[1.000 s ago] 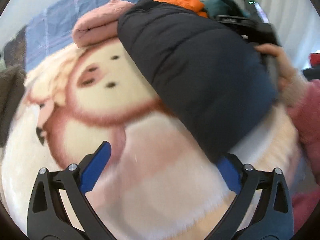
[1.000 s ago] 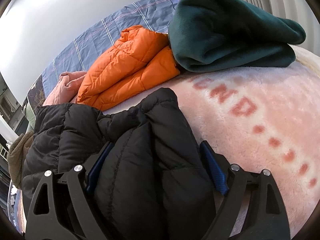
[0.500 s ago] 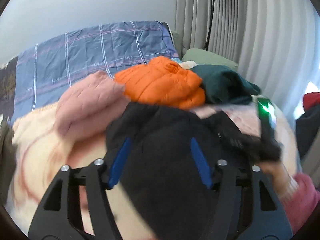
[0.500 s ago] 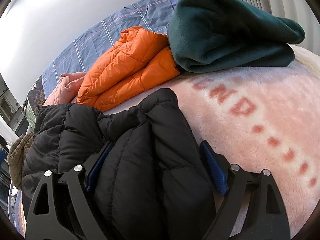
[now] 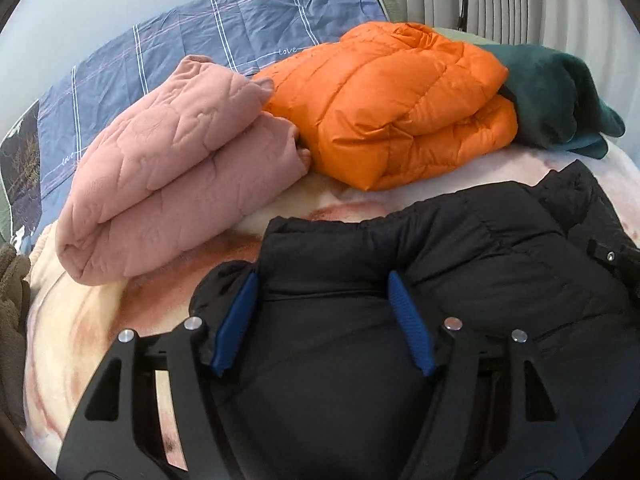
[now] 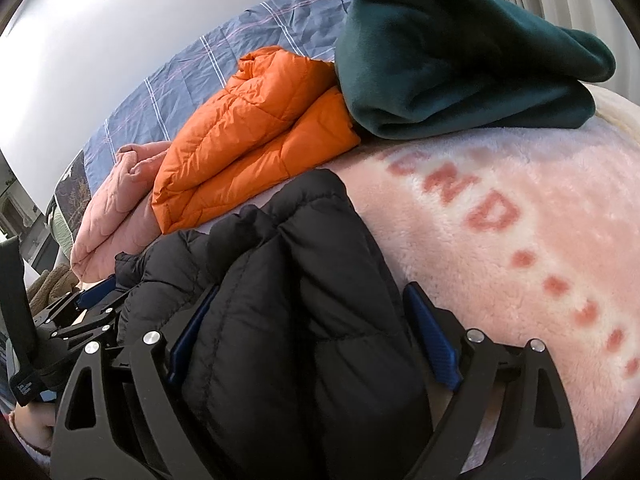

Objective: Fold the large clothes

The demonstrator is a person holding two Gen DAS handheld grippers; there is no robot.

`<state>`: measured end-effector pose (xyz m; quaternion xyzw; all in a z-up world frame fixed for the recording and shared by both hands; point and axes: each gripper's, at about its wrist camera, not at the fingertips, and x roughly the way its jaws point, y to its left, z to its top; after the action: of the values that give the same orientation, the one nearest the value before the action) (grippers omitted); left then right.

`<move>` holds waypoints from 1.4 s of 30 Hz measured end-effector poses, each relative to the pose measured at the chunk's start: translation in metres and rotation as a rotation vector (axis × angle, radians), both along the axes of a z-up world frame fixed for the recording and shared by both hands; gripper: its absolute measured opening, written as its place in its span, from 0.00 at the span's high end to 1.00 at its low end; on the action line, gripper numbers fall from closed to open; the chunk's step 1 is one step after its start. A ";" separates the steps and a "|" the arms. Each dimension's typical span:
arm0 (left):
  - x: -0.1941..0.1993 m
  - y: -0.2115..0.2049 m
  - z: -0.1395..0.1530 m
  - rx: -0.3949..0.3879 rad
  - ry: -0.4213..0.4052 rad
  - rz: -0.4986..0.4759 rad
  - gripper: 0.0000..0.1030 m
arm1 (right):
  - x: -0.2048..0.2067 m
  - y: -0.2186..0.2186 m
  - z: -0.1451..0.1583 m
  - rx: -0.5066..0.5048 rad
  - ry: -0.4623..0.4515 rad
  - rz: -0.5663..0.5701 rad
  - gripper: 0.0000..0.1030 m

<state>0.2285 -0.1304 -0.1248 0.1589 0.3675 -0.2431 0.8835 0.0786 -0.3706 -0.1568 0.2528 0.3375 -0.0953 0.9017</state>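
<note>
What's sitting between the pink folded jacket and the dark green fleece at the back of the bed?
The folded orange puffer jacket lies between the pink jacket and the green fleece, touching both. The left wrist view shows it best.

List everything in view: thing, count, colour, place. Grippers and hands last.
black puffer jacket: one, black, nearest on the blanket, between both grippers' fingers
pink quilted garment: one, pink, folded, far left
orange puffer jacket: one, orange, folded, middle of the row
green fleece: one, dark green, folded, far right
blanket: one, pink-cream plush, under everything
checked sheet: one, blue, behind the row
left gripper: black, blue pads, jacket between them
right gripper: same, astride the jacket
hand: one, lower left edge
</note>
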 end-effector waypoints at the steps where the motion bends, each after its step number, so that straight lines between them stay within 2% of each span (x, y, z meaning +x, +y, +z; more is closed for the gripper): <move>1: 0.000 0.002 0.002 -0.009 0.001 -0.003 0.33 | -0.001 0.000 0.000 0.002 -0.002 0.000 0.13; 5: -0.006 0.007 0.021 -0.046 0.026 -0.017 0.33 | -0.002 -0.001 -0.001 0.010 -0.011 -0.002 0.13; 6: -0.011 0.006 0.031 -0.084 0.036 -0.025 0.33 | -0.002 -0.002 -0.001 0.011 -0.011 -0.002 0.13; 8: -0.025 0.000 0.049 -0.174 0.046 -0.096 0.24 | -0.002 -0.002 -0.001 0.011 -0.012 -0.002 0.13; 10: -0.034 -0.015 0.047 -0.124 0.033 -0.133 0.17 | -0.003 -0.002 -0.001 0.014 -0.013 -0.002 0.13; 11: -0.035 -0.027 0.035 -0.042 0.028 -0.142 0.13 | -0.003 -0.002 -0.001 0.017 -0.010 -0.003 0.13; 12: -0.031 -0.034 0.017 -0.002 0.024 -0.149 0.12 | -0.002 -0.003 -0.002 0.023 -0.005 -0.005 0.13; 14: -0.024 -0.032 0.010 -0.053 0.055 -0.138 0.11 | -0.002 -0.003 -0.002 0.022 -0.004 -0.004 0.13; 17: -0.025 -0.032 0.008 -0.026 0.045 -0.141 0.11 | -0.002 -0.002 -0.001 0.018 -0.007 -0.002 0.13; 19: -0.026 -0.034 0.007 -0.009 0.033 -0.140 0.11 | -0.009 -0.007 0.003 0.048 -0.043 0.003 0.16; 20: -0.025 -0.036 0.007 -0.005 0.030 -0.140 0.11 | -0.017 -0.011 0.008 0.077 -0.080 0.006 0.24; 21: -0.027 -0.036 0.006 -0.001 0.026 -0.139 0.11 | -0.029 -0.016 0.016 0.102 -0.126 0.008 0.40; 22: -0.027 -0.035 0.006 0.002 0.023 -0.136 0.11 | -0.042 -0.020 0.026 0.108 -0.174 0.002 0.47; 24: -0.035 -0.032 0.005 0.007 0.013 -0.132 0.11 | -0.066 -0.020 0.046 0.075 -0.250 0.013 0.69; 27: -0.036 -0.034 0.005 0.016 0.011 -0.130 0.11 | -0.079 -0.004 0.061 0.050 -0.281 0.146 0.82; 29: -0.036 -0.033 0.005 0.017 0.009 -0.129 0.11 | -0.070 0.012 0.050 0.031 -0.201 0.222 0.83; 31: -0.037 -0.031 0.005 0.010 0.006 -0.131 0.11 | -0.054 0.024 0.019 -0.020 -0.051 0.218 0.86; 33: -0.036 -0.031 0.004 0.016 0.003 -0.127 0.11 | -0.050 0.017 -0.004 0.063 -0.065 0.205 0.88; 35: -0.034 -0.031 0.003 0.017 0.009 -0.129 0.11 | -0.048 0.009 -0.005 0.134 -0.065 0.199 0.88; 36: -0.034 -0.031 0.003 0.016 0.009 -0.130 0.11 | -0.049 0.010 -0.005 0.130 -0.065 0.199 0.88; 39: -0.036 -0.031 0.004 0.013 0.001 -0.135 0.11 | -0.062 0.017 0.008 0.080 -0.066 0.183 0.87; 42: -0.038 -0.028 0.004 0.010 -0.008 -0.131 0.11 | -0.095 0.023 0.031 0.143 -0.137 0.204 0.83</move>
<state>0.1906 -0.1588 -0.1205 0.1880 0.3540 -0.2979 0.8664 -0.0167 -0.3475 -0.1256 0.2869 0.3052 0.0386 0.9072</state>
